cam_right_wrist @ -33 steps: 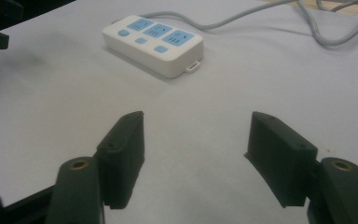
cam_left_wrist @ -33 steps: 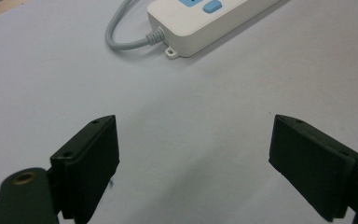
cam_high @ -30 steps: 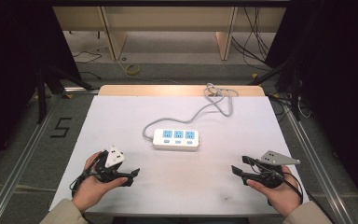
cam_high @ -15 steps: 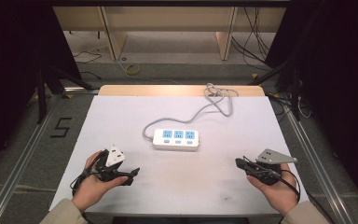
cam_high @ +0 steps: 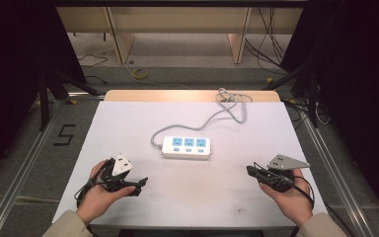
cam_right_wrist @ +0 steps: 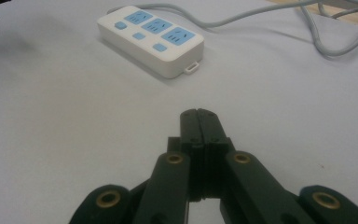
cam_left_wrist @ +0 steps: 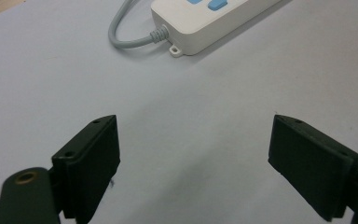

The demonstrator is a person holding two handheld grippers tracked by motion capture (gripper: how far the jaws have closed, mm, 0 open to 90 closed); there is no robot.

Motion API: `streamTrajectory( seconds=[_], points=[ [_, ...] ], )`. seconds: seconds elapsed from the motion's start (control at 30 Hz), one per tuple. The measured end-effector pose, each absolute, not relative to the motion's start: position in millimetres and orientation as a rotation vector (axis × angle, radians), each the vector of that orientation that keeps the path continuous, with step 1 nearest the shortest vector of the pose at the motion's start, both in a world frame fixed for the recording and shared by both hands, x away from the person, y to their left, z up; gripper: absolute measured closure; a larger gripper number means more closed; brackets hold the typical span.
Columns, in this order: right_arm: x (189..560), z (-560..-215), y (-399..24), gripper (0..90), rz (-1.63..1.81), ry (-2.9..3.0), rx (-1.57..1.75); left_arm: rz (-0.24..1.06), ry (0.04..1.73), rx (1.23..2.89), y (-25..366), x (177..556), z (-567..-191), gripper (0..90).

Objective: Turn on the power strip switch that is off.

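Note:
A white power strip (cam_high: pixel 186 147) with three blue sockets lies in the middle of the white table (cam_high: pixel 128 123). Its near end shows in the left gripper view (cam_left_wrist: pixel 209 18), and all of it in the right gripper view (cam_right_wrist: pixel 151 39). At the front left a hand holds my left gripper (cam_high: pixel 137 186), whose jaws stand wide open (cam_left_wrist: pixel 193 154) over bare table, pointing toward the strip. At the front right my right gripper (cam_high: pixel 250 170) points left toward the strip; its jaws are pressed together with nothing between them (cam_right_wrist: pixel 199 114). Both grippers are well short of the strip.
The strip's grey cable (cam_high: pixel 227 106) runs to the far right of the table and loops over its wooden back edge. Dark floor, metal rails and shelf legs lie beyond the table. Bare tabletop lies between the strip and both hands.
My right gripper's jaws, open a second ago, have shut on nothing, and that hand has shifted slightly. The left hand and the power strip have stayed where they were.

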State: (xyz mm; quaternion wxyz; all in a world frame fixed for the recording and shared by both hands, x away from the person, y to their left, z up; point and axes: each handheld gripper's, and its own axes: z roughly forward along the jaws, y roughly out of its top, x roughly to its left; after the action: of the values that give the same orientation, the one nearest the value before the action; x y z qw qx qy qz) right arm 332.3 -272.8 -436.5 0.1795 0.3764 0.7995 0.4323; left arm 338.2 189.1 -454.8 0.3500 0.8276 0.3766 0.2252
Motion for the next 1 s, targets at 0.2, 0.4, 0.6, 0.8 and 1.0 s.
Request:
streamTrajectory(
  seconds=[0.2,0.4,0.6,0.8,1.0],
  points=[
    [336,-435,-270,90.0,1.225,2.258,1.053,0.583,0.977,2.143,189,338,-455,16.1],
    [337,-433,-267,90.0,1.222,2.267,1.044,0.582,0.979,2.145,189,338,-455,16.1],
    [341,-432,-263,90.0,1.229,2.268,1.034,0.581,0.979,2.144,189,338,-455,16.1],
    [346,-431,-255,90.0,1.235,2.274,1.041,0.571,0.986,2.138,188,338,-454,16.1],
    [352,-430,-245,90.0,1.233,2.285,1.018,0.570,0.984,2.136,188,338,-454,16.2]
  ],
)
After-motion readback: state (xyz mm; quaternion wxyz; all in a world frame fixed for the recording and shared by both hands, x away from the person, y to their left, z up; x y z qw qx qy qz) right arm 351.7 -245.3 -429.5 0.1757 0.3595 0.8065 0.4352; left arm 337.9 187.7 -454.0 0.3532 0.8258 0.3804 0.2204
